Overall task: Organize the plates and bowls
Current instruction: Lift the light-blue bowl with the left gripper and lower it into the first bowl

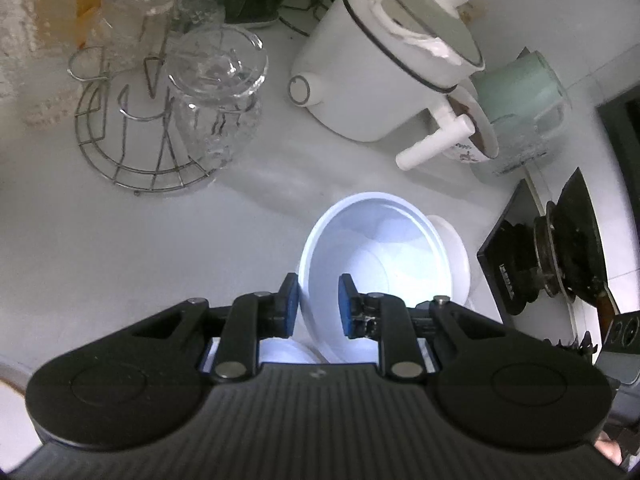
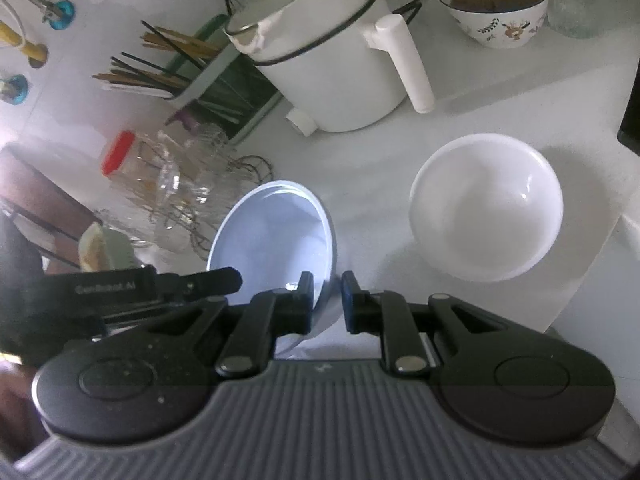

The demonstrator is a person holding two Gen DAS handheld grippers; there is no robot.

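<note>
A pale blue bowl (image 1: 372, 256) hangs tilted over the white counter, held by its rim from two sides. In the left wrist view my left gripper (image 1: 318, 304) is shut on the near rim, one blue pad outside the wall and one inside. My right gripper (image 2: 327, 300) pinches the bowl (image 2: 276, 232) at its right edge. The left gripper (image 2: 200, 282) reaches in from the left to the opposite rim. A plain white bowl (image 2: 486, 208) sits upright on the counter to the right, apart from both grippers; only its edge (image 1: 454, 240) shows behind the held bowl.
A white electric pot (image 2: 340, 64) with a stick handle stands behind. A wire rack with glass jars (image 1: 216, 96) is at the left. A flowered bowl of brown food (image 2: 494, 4), a chopstick holder (image 2: 200, 76) and a gas stove burner (image 1: 556, 256) ring the area.
</note>
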